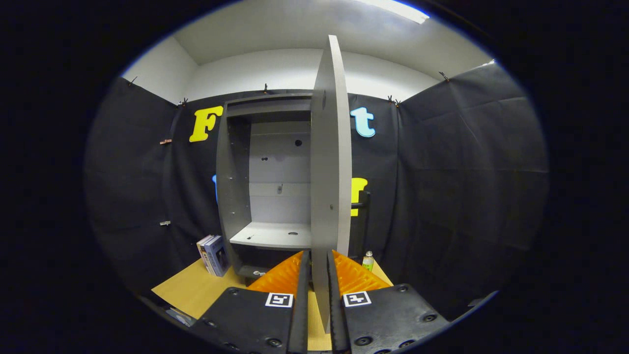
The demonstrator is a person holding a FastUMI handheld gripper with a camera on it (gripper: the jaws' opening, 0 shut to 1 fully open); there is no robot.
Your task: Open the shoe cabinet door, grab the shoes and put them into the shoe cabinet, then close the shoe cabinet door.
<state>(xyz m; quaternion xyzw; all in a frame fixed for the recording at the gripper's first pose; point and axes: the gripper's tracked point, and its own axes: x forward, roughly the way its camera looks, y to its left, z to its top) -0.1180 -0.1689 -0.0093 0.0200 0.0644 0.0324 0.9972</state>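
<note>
The gripper (318,275) has its jaws pinching the edge of the tall grey cabinet door (331,162), swung open edge-on. Beyond stands the grey shoe cabinet (268,187) on the wooden tabletop (196,290), boxed books (213,254) beside it.

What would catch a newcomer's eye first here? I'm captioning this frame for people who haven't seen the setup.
The grey cabinet door, seen edge-on, stands upright between the fingers of the tongs, which look shut on its lower edge. Beyond it stands the open shoe cabinet, its shelf bare. Some books lean beside its base, and a small bottle stands behind the door.
</note>
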